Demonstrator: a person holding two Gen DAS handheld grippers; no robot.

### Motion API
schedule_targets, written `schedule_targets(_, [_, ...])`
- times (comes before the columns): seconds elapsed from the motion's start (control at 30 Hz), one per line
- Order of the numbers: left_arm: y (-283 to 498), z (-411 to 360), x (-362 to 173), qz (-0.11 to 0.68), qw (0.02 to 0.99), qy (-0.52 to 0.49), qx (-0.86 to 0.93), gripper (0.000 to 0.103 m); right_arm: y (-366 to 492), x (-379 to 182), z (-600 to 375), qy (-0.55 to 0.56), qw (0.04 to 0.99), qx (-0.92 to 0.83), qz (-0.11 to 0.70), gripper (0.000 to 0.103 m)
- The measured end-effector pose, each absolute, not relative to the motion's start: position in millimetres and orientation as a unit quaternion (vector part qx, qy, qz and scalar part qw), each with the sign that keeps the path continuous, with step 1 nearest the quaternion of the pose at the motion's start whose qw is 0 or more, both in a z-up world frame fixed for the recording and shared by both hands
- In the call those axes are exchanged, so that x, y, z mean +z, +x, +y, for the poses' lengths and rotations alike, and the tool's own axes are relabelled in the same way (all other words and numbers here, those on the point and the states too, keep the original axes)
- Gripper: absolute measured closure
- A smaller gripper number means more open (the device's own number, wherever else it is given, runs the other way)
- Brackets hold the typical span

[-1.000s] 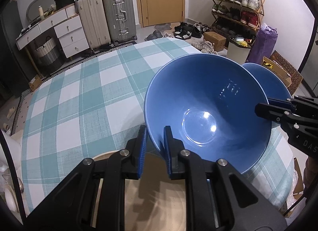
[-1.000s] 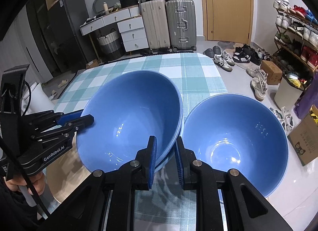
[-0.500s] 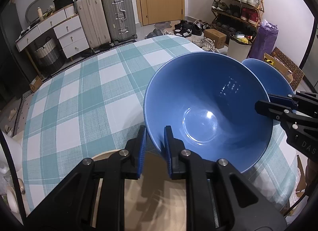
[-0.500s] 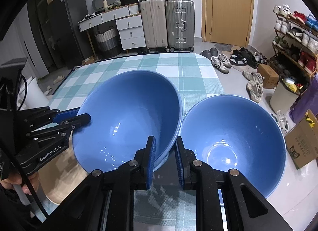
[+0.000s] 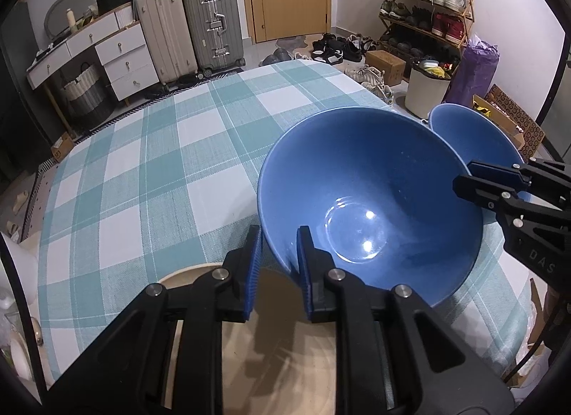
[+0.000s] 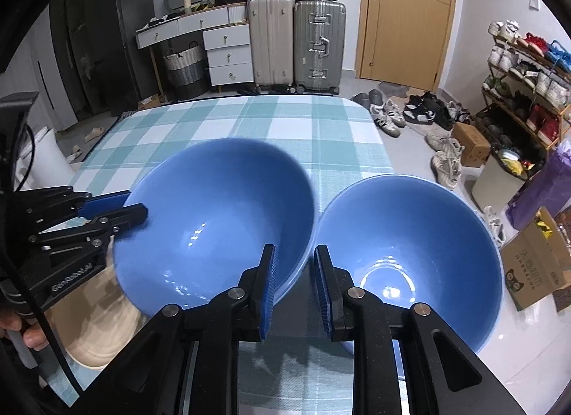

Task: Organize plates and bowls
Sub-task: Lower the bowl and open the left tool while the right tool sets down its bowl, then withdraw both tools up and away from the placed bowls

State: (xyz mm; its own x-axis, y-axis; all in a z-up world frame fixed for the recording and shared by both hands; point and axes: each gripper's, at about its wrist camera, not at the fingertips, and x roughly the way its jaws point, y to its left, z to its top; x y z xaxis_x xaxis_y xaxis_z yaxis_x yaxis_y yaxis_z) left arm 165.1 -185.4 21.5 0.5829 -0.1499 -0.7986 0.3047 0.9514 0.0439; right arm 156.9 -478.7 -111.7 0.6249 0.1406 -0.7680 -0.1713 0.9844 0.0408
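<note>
A large blue bowl (image 5: 367, 197) is held tilted above the checked table. My left gripper (image 5: 276, 251) is shut on its near rim; the bowl also shows in the right wrist view (image 6: 217, 222). My right gripper (image 6: 294, 272) has its jaws on either side of the same bowl's right rim, and I cannot tell whether the pads touch it. A second blue bowl (image 6: 410, 254) sits at the table's right edge, also seen in the left wrist view (image 5: 467, 136). A beige plate (image 5: 271, 343) lies under my left gripper, and shows in the right wrist view (image 6: 96, 325).
The table has a teal and white checked cloth (image 5: 150, 165). Its right edge (image 6: 378, 151) drops to a floor with shoes, a cardboard box (image 6: 539, 265) and a white bin (image 5: 426, 92). Suitcases and drawers stand beyond the far edge.
The held bowl has shifted slightly left, away from the second bowl. The right gripper's jaws look a little wider around its rim.
</note>
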Motion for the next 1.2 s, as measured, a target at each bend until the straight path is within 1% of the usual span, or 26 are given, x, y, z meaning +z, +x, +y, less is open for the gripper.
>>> schedule_targets(0.1, [164, -184, 22, 0.438, 0.885, 0.085, -0.131, 0.084, 156, -110, -483, -0.002, 0.898, 0.098, 0.429, 0.082])
schedule_targets(0.17, [162, -183, 24, 0.439, 0.885, 0.081, -0.136, 0.077, 155, -108, -486, 0.008, 0.897, 0.102, 0.430, 0.081])
schedule_targets(0.2, [162, -181, 26, 0.438, 0.885, 0.075, -0.138, 0.074, 155, -106, -489, 0.014, 0.897, 0.104, 0.430, 0.080])
schedule_targets(0.27, [161, -177, 27, 0.438, 0.885, 0.065, -0.142, 0.065, 153, -103, -491, 0.016, 0.898, 0.101, 0.428, 0.077])
schedule_targets(0.3, [161, -176, 30, 0.438, 0.885, 0.060, -0.143, 0.061, 152, -101, -492, 0.018, 0.899, 0.103, 0.426, 0.070])
schedule_targets(0.33, [159, -175, 32, 0.439, 0.885, 0.055, -0.145, 0.052, 151, -99, -492, 0.022, 0.899, 0.106, 0.423, 0.060])
schedule_targets(0.37, [157, -175, 34, 0.439, 0.885, 0.050, -0.146, 0.039, 150, -97, -493, 0.026, 0.900, 0.110, 0.421, 0.055])
schedule_targets(0.4, [155, -171, 37, 0.438, 0.885, 0.037, -0.151, 0.033, 147, -93, -493, 0.031, 0.901, 0.116, 0.416, 0.047])
schedule_targets(0.43, [152, -171, 40, 0.437, 0.885, 0.030, -0.155, 0.022, 145, -90, -494, 0.035, 0.903, 0.120, 0.412, 0.038])
schedule_targets(0.47, [150, -169, 43, 0.435, 0.886, 0.021, -0.160, 0.020, 143, -88, -495, 0.037, 0.904, 0.122, 0.409, 0.033])
schedule_targets(0.5, [148, -167, 46, 0.433, 0.886, 0.013, -0.165, 0.020, 141, -83, -497, 0.042, 0.906, 0.123, 0.402, 0.022])
schedule_targets(0.53, [145, -167, 49, 0.432, 0.886, 0.009, -0.167, 0.017, 139, -80, -499, 0.049, 0.908, 0.124, 0.398, 0.015])
schedule_targets(0.6, [139, -167, 54, 0.431, 0.886, 0.004, -0.172, 0.009, 134, -74, -505, 0.068, 0.907, 0.129, 0.394, 0.012])
schedule_targets(0.63, [135, -169, 56, 0.430, 0.886, 0.004, -0.174, 0.000, 131, -70, -509, 0.077, 0.908, 0.130, 0.392, 0.010])
schedule_targets(0.7, [128, -172, 60, 0.427, 0.886, -0.001, -0.179, 0.001, 123, -62, -516, 0.084, 0.912, 0.122, 0.383, 0.006])
schedule_targets(0.73, [124, -174, 62, 0.426, 0.886, -0.002, -0.182, 0.001, 118, -58, -521, 0.088, 0.915, 0.117, 0.375, 0.005])
schedule_targets(1.0, [97, -212, 65, 0.441, 0.875, -0.015, -0.199, 0.001, 70, -32, -568, 0.116, 0.931, 0.081, 0.337, 0.004])
schedule_targets(1.2, [83, -249, 62, 0.458, 0.860, -0.037, -0.223, 0.001, 40, -26, -601, 0.123, 0.937, 0.053, 0.321, 0.004])
